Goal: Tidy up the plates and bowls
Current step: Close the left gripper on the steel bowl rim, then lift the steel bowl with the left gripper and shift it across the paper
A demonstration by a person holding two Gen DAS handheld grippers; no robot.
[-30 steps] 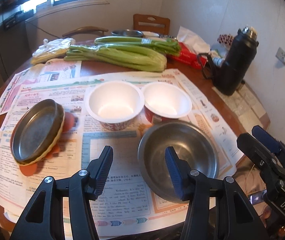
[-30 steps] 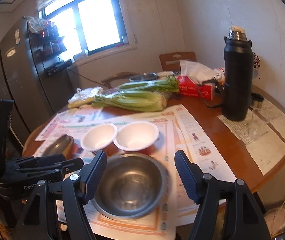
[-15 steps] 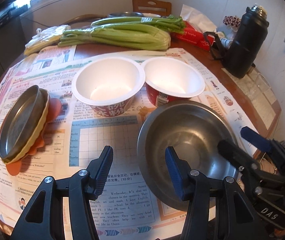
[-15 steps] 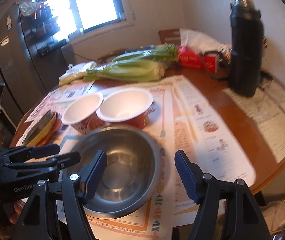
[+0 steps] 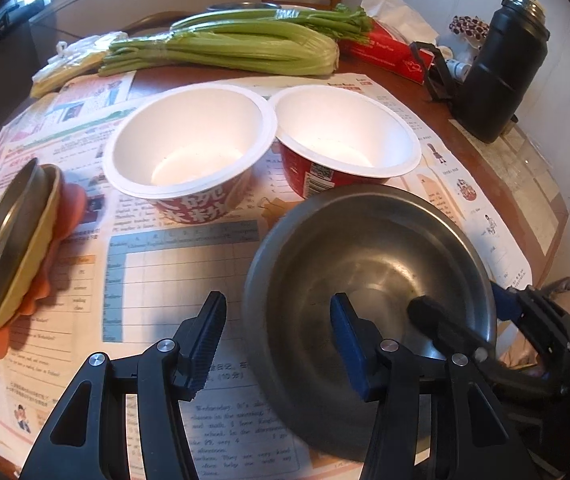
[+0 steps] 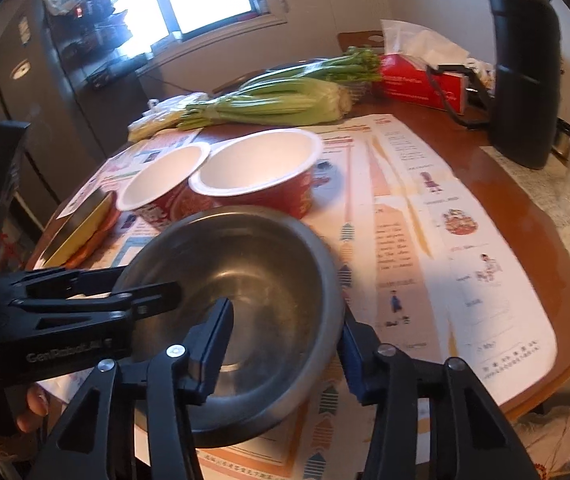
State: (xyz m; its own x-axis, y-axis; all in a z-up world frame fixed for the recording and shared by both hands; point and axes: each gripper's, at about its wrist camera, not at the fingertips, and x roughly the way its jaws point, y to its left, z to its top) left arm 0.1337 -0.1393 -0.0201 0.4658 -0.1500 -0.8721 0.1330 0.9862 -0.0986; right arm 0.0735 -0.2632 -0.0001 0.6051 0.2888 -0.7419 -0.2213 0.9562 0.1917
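Note:
A steel bowl stands on the newspaper at the table's near edge. My left gripper straddles its left rim, one finger inside and one outside, with a gap to the metal. My right gripper straddles the right rim; its jaws are closing, and both pads touch the wall between them. Behind the steel bowl stand two empty red paper bowls side by side. At the left lies a steel plate on a yellow plate and an orange one.
Celery and a red tissue box lie across the back of the round table. A black thermos stands at the right. Newspaper covers the front. The table's edge curves close on the right.
Both grippers have sunk toward the steel bowl, which now fills more of each view. The right jaws have narrowed around the bowl's right rim. The left jaws keep their width.

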